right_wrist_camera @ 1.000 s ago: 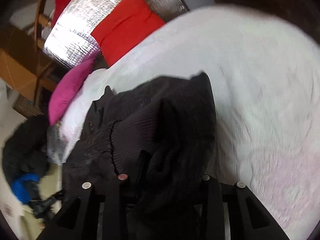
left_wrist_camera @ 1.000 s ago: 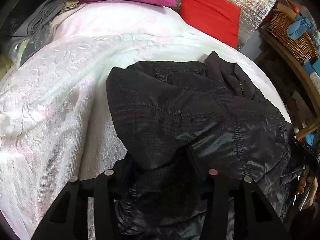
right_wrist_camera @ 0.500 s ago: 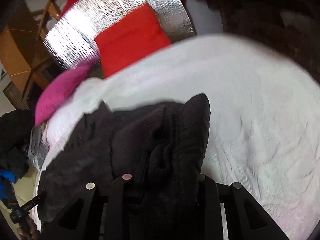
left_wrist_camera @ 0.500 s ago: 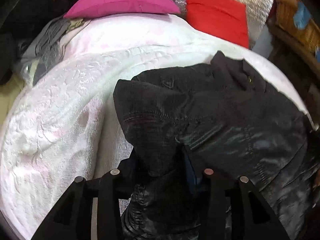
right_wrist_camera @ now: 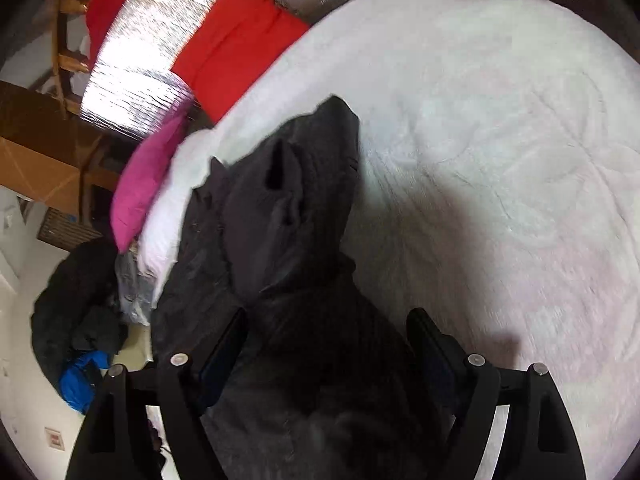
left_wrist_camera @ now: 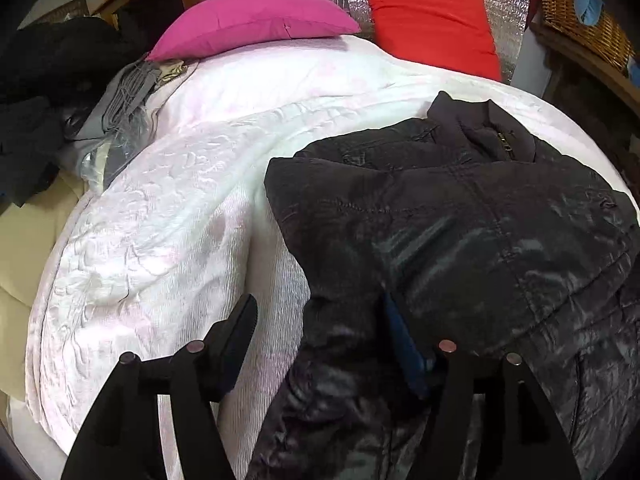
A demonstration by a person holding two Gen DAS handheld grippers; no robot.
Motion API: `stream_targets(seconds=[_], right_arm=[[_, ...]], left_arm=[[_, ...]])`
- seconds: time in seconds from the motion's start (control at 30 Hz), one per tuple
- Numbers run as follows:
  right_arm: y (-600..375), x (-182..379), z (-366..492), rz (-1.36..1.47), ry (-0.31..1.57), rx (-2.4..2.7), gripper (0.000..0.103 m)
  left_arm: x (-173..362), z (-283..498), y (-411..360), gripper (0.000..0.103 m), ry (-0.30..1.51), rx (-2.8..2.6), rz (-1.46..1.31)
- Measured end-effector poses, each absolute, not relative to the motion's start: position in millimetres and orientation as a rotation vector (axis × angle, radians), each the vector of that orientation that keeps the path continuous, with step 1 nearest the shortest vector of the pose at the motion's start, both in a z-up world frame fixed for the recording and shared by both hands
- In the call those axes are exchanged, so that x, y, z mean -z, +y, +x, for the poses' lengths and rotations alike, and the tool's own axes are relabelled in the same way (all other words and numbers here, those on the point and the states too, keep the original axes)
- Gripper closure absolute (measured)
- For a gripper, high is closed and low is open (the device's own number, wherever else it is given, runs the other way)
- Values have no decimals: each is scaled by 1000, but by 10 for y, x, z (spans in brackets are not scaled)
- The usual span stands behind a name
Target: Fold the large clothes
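The black jacket [left_wrist_camera: 460,220] is lying folded on the white bedspread [left_wrist_camera: 160,220], filling the centre and lower right of the left wrist view. The left gripper [left_wrist_camera: 320,320] is opening; fabric is lying between its jaws, apparently unpinched. The right gripper [right_wrist_camera: 326,330] is opening wide over the jacket, gripping nothing. Risk: slippery cloth is catching on a withdrawing finger, dragging the fold open.

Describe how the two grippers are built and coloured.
Both look alike. The left gripper has two flat black fingers on black triangular arms with cut-out openings, joined by round silver pins. The right gripper has the same black arms, silver pins and dark pads. No cables, markings or sleeves show.
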State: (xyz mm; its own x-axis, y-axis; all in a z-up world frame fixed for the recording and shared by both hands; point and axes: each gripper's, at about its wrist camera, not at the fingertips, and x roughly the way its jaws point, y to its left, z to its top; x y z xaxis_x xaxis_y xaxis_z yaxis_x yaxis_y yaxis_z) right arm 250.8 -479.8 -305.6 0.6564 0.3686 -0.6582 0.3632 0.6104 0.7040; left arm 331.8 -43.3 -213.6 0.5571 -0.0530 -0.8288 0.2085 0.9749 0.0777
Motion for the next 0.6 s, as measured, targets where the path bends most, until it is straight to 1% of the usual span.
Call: stream_targets(seconds=[0.03, 0.07, 0.1, 0.17, 0.27, 0.4, 0.43, 0.5, 0.53, 0.57, 0.6], right_arm=[[-4780, 3052, 2493, 940, 883, 3, 20], [-4748, 3061, 2459, 918, 882, 26, 24], [-4734, 3080, 2443, 896, 898, 50, 37], [-4681, 3146, 2444, 870, 932, 77, 53], [-4599, 3021, 2414, 790, 917, 128, 61], [-4566, 2933, 2356, 763, 921, 174, 60], [-4611, 2916, 2324, 780, 921, 182, 58], [-4714, 2827, 2310, 834, 871, 199, 48], [-4754, 2765, 2299, 853, 827, 196, 46], [-4792, 2698, 2304, 871, 778, 188, 42], [-4817, 2639, 2328, 883, 740, 180, 37]], left_arm=[[2136, 3293, -441, 36, 966, 162, 178], [2154, 3262, -459, 36, 967, 169, 190], [2185, 3246, -468, 36, 973, 169, 203], [2252, 3250, -449, 36, 987, 166, 217], [2242, 3248, -417, 36, 991, 161, 211], [2187, 3195, -409, 35, 982, 151, 226], [2150, 3184, -394, 35, 973, 150, 219], [2082, 3161, -376, 34, 948, 138, 214], [2036, 3150, -369, 31, 925, 127, 213], [1999, 3144, -363, 26, 904, 120, 207], [1961, 3138, -358, 24, 882, 119, 195]])
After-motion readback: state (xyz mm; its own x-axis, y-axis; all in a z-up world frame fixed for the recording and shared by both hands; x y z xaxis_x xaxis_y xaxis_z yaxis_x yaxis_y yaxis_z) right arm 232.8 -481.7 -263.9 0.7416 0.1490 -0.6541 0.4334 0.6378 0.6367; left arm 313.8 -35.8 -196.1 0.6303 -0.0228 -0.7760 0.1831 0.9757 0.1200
